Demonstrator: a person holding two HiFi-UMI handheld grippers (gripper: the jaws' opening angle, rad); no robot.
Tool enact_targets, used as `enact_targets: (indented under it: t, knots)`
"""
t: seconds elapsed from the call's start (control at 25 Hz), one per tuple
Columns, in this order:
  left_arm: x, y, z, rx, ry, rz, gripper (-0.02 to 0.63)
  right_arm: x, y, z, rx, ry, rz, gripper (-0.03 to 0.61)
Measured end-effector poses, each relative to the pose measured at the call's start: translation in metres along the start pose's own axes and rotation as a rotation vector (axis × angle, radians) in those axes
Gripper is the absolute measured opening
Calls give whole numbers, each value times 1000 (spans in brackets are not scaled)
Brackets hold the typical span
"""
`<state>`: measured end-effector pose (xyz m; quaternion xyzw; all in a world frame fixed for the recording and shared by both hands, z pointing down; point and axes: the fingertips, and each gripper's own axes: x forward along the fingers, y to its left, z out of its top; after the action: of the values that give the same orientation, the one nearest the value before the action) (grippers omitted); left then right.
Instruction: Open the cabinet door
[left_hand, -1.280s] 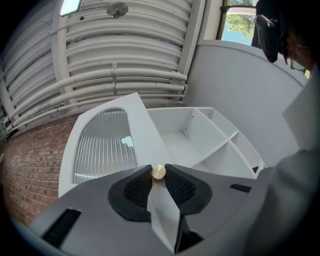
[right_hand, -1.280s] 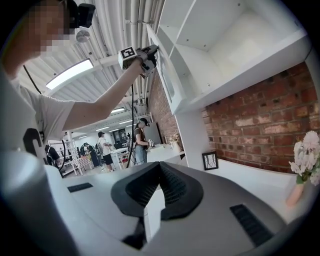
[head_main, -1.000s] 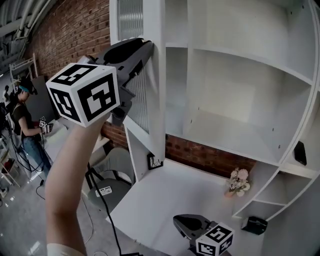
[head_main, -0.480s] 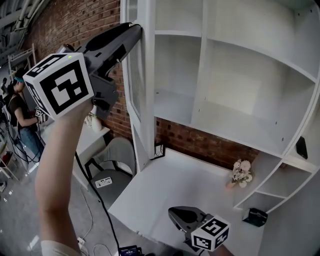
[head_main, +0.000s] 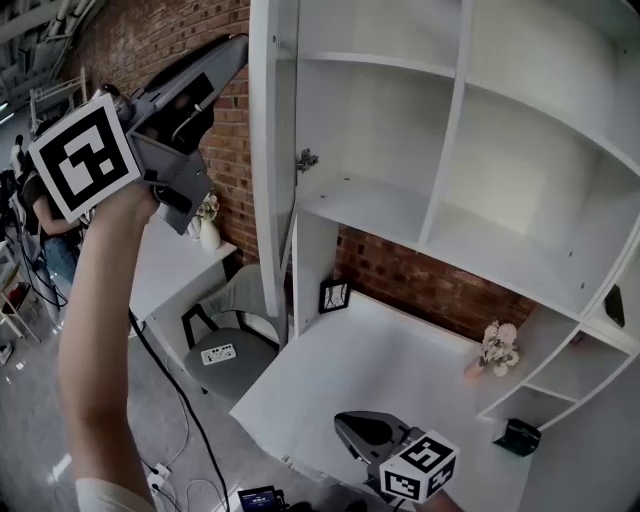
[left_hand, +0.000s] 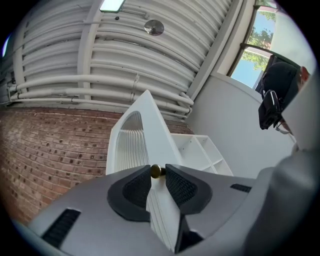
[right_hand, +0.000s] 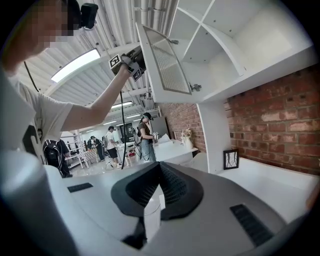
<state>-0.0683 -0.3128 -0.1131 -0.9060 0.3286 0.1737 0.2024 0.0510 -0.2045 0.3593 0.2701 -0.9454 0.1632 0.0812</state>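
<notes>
The white cabinet door (head_main: 268, 150) with its ribbed glass panel stands swung out, edge-on in the head view. My left gripper (head_main: 240, 45) is raised at the door's outer edge. In the left gripper view the small brass knob (left_hand: 155, 171) of the door (left_hand: 150, 125) sits between the tips of my left gripper (left_hand: 156, 175). The jaws are opening, and a thin gap shows on the knob's right side. My right gripper (head_main: 350, 432) hangs low over the white desk, and its pads (right_hand: 172, 185) meet at the tips with nothing held. The right gripper view shows the open door (right_hand: 167, 65) overhead.
Bare shelves fill the open cabinet (head_main: 400, 210). A small framed picture (head_main: 333, 295), a flower vase (head_main: 492, 350) and a black object (head_main: 520, 436) stand around the desk (head_main: 370, 370). A chair (head_main: 225, 340) and a side table with a vase (head_main: 208, 228) lie below left; a person (head_main: 40, 220) stands beyond.
The door has swung further out to the left, from angled to edge-on. My left gripper has travelled left with its knob. The right gripper has stayed low over the desk.
</notes>
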Motion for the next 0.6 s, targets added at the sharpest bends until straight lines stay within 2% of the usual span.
enact_targets:
  t: [0.16,0.28,0.44,0.52,0.6]
  knots:
    - [-14,15,1,-6,-9,52,91,0,-1,-4,10,0,7,21]
    - [-55,48,11,-7,-24,121,76,20,23,-2,-14,12,1,21]
    - [-94,88,16,-5,-27,243,50,40,49,4,-40,10,15,21]
    - [-104,103,16,34,-2,318,37,43,53,4,-43,11,16,21]
    - [-114,121,11,92,46,427,16,44,55,3,-40,15,11,21]
